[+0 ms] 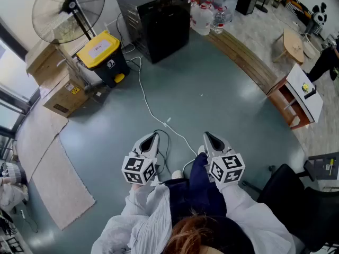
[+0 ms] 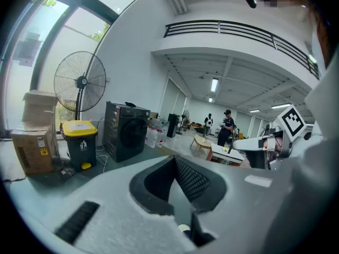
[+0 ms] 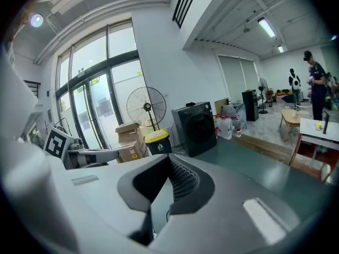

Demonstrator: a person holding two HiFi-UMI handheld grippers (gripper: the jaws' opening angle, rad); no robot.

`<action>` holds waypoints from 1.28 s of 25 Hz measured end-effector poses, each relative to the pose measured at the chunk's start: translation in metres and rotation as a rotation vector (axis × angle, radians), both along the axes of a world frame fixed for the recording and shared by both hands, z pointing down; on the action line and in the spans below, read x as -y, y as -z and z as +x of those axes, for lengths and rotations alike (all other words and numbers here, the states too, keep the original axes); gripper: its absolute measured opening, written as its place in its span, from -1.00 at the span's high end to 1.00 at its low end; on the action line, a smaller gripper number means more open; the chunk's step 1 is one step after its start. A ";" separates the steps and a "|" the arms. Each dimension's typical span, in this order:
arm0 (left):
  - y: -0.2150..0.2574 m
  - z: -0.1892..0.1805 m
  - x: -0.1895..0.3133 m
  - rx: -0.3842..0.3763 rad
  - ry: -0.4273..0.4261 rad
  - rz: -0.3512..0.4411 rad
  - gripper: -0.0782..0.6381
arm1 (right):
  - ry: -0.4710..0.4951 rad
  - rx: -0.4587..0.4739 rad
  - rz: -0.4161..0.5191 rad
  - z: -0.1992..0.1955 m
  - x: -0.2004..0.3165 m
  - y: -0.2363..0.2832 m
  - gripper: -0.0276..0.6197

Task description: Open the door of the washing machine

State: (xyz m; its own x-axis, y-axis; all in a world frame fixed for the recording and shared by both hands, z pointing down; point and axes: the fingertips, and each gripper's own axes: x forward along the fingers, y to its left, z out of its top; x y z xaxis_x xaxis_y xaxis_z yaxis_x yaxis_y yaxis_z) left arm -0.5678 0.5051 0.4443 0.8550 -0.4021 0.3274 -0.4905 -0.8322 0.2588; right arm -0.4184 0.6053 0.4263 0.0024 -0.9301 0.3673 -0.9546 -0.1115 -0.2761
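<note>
Hovering with jaws together, nothing held.
Both left gripper and right gripper are empty; washing machine stands well ahead.

Bright, even daylight. Tall windows were the main source, washed pale in the left gripper view; ceiling strip lights lit the far hall. Floor carried a soft sheen, shadows faint and short. Head view sharp. Both gripper views bent hard at the edges, corners black; left gripper and right gripper sat soft, out of focus.
</note>
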 end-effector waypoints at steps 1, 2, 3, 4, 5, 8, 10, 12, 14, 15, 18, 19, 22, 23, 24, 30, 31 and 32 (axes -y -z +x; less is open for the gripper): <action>0.001 -0.004 -0.004 -0.006 -0.003 0.001 0.77 | 0.004 -0.003 0.007 -0.005 -0.004 0.002 0.88; 0.002 -0.008 -0.008 -0.011 -0.005 0.003 0.77 | 0.006 -0.005 0.014 -0.009 -0.007 0.003 0.88; 0.004 -0.012 -0.011 -0.015 -0.006 0.003 0.77 | 0.006 -0.006 0.019 -0.013 -0.009 0.005 0.88; 0.005 -0.015 -0.012 -0.019 -0.007 0.003 0.77 | 0.004 -0.007 0.023 -0.017 -0.010 0.007 0.88; 0.007 -0.018 -0.013 -0.021 -0.009 0.003 0.77 | 0.002 -0.008 0.024 -0.020 -0.010 0.009 0.88; 0.010 -0.021 -0.016 -0.028 -0.026 0.005 0.77 | -0.006 -0.012 0.022 -0.026 -0.012 0.011 0.88; 0.010 -0.022 -0.016 -0.032 -0.031 0.008 0.77 | -0.012 -0.009 0.011 -0.028 -0.012 0.008 0.88; 0.009 -0.025 -0.015 -0.039 -0.019 0.006 0.77 | -0.005 -0.005 -0.002 -0.030 -0.011 0.004 0.88; 0.008 -0.027 -0.012 -0.042 -0.004 0.003 0.77 | 0.010 -0.006 -0.006 -0.031 -0.006 0.004 0.88; 0.008 -0.027 -0.009 -0.043 0.002 0.002 0.77 | 0.017 -0.006 -0.004 -0.031 -0.002 0.005 0.88; 0.007 -0.023 0.003 -0.055 0.023 -0.004 0.75 | 0.039 0.002 0.002 -0.027 0.015 0.004 0.88; 0.006 -0.020 0.008 -0.061 0.025 -0.012 0.62 | 0.045 0.007 0.001 -0.024 0.021 0.002 0.88; 0.002 -0.005 0.029 -0.062 0.023 -0.036 0.38 | 0.060 0.031 -0.008 -0.011 0.048 -0.003 0.88; 0.000 0.001 0.037 -0.059 0.024 -0.043 0.33 | 0.065 0.040 -0.012 -0.005 0.058 -0.005 0.88; -0.001 0.007 0.046 -0.056 0.025 -0.049 0.26 | 0.069 0.047 -0.014 0.002 0.068 -0.007 0.88; -0.003 0.058 0.116 -0.040 0.050 -0.054 0.19 | 0.092 0.060 -0.020 0.056 0.138 -0.007 0.88; -0.001 0.069 0.129 -0.039 0.057 -0.050 0.19 | 0.099 0.058 -0.021 0.067 0.150 -0.007 0.88; 0.001 0.080 0.142 -0.040 0.064 -0.046 0.18 | 0.105 0.057 -0.021 0.079 0.162 -0.006 0.87</action>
